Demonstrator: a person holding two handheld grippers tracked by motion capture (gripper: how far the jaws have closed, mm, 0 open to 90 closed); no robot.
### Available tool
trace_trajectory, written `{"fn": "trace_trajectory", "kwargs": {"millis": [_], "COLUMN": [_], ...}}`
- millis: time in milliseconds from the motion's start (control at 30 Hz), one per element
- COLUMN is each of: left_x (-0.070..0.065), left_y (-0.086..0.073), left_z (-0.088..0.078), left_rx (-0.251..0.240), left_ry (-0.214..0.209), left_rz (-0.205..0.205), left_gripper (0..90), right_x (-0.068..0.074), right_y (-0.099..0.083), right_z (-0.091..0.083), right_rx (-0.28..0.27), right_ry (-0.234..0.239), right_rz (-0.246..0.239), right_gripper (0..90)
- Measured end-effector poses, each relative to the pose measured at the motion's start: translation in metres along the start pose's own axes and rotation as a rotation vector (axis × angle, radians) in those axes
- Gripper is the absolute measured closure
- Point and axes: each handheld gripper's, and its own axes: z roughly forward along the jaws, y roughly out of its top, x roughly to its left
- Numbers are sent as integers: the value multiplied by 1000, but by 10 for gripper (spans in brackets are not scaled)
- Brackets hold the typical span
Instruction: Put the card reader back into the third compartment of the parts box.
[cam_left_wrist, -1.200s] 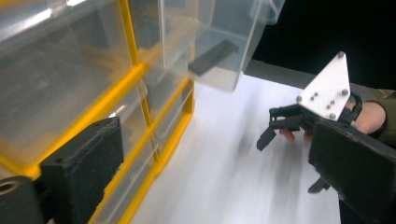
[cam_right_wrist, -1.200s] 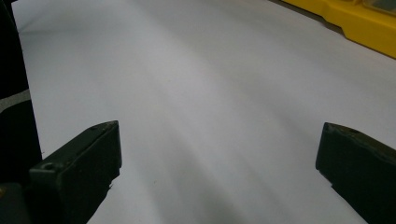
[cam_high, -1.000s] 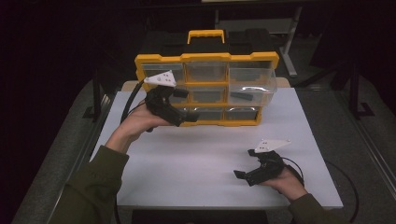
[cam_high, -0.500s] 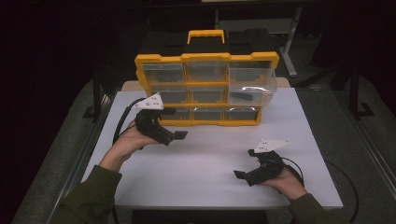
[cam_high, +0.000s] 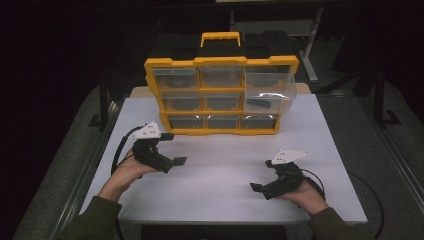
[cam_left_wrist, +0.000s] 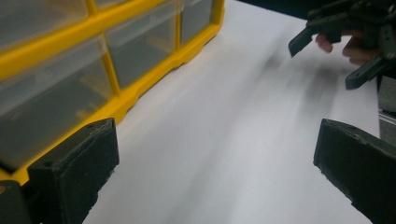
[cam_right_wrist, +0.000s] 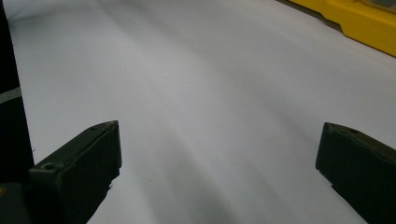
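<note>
I have both grippers down low over the white-topped bench (cam_high: 220, 185), and neither one holds anything. My left gripper (cam_high: 169, 149) sits just in front of the lower left corner of the yellow plastic organiser case with clear drawer fronts (cam_high: 220, 95), near it but not touching; its fingers (cam_left_wrist: 74, 168) are spread wide with only bare bench between them. In the left gripper view the case's yellow frame and its see-through drawers (cam_left_wrist: 140, 53) run along the left side, close by. My right gripper (cam_high: 260, 189) rests well apart from the case, at the near right of the bench, fingers (cam_right_wrist: 77, 172) likewise released and empty.

The case stands upright at the far middle of the bench, its yellow carry handle (cam_high: 220, 37) on top, three rows of drawers facing me. All drawers look shut apart from the large right-hand one, whose clear front (cam_high: 267, 92) seems to bulge or tilt outward a little; I cannot tell for sure. Something dark lies inside it.

I judge this to be a pause between reaches, with the case as the thing being worked. The next move calls for swinging the left gripper to face a drawer front squarely, lining the fingers on its lip, and closing gently, since clear plastic offers little to pinch.
</note>
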Motion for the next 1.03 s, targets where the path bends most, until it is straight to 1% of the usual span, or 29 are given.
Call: {"fn": "trace_trajectory", "kwargs": {"millis": [100,200,400,600,667,733,833,967,1033], "left_x": [-1,-2,-3,-4,-5,-7,-7,-6,-6], "left_y": [-12,-22,-42,-61,-67,-71,-75,-75,-76], "left_z": [-1,-3,-5,-7,-8,-10,-13,-15,-15], "left_rx": [1,4,19,46,57,67,62,54,57], "left_ry": [12,41,68,95,107,122,125,126,128], "left_rz": [-9,-7,-17,-43,-40,-34,-47,-51,-53], "left_gripper": [0,0,0,0,0,0,0,0,0], "right_x": [0,-1,-1,1,1,1,0,0,0], "right_y": [0,-1,-2,-3,-3,-4,-5,-5,-6], "right_z": [0,0,-1,-1,-2,-2,-2,-2,-3], "right_rx": [0,-5,-6,-9,-10,-13,-13,-15,-16], "right_ry": [-4,-9,-17,-26,-26,-26,-27,-30,-31], "right_rz": [2,3,1,-6,-6,-5,-4,-5,-6], "right_gripper": [0,0,0,0,0,0,0,0,0]}}
